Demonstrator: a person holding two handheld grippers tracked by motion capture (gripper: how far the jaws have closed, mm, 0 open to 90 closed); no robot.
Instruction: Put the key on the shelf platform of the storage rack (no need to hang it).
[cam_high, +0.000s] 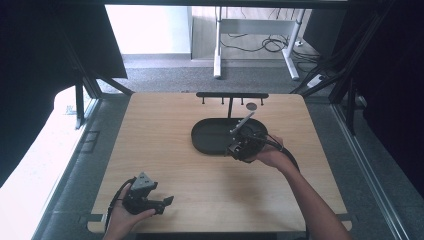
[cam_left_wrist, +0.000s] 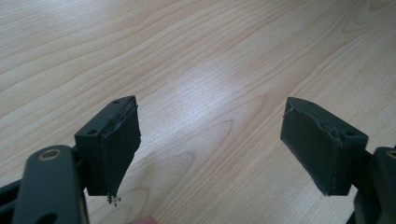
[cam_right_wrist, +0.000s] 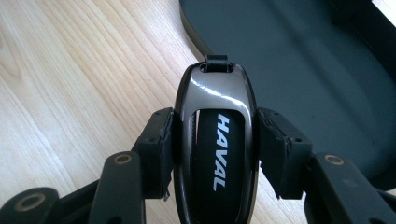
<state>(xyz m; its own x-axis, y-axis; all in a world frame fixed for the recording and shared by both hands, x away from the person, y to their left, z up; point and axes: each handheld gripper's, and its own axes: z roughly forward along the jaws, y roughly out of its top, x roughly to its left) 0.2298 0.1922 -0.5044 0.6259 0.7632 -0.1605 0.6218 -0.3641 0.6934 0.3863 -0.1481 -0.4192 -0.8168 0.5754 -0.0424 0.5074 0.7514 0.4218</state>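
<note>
Clamped between the jaws of my right gripper (cam_right_wrist: 215, 154), a glossy car key fob (cam_right_wrist: 217, 140) marked HAVAL is standing lengthwise, its strap loop pointing at the dark oval tray (cam_right_wrist: 299, 56). I am holding it just over the tray's near rim, above the wooden counter (cam_high: 165, 145). Behind the tray a black rack (cam_high: 231, 95) with small hooks is standing. My left gripper (cam_left_wrist: 210, 149) is resting near the counter's front left edge, jaws spread wide and gripping nothing.
</note>
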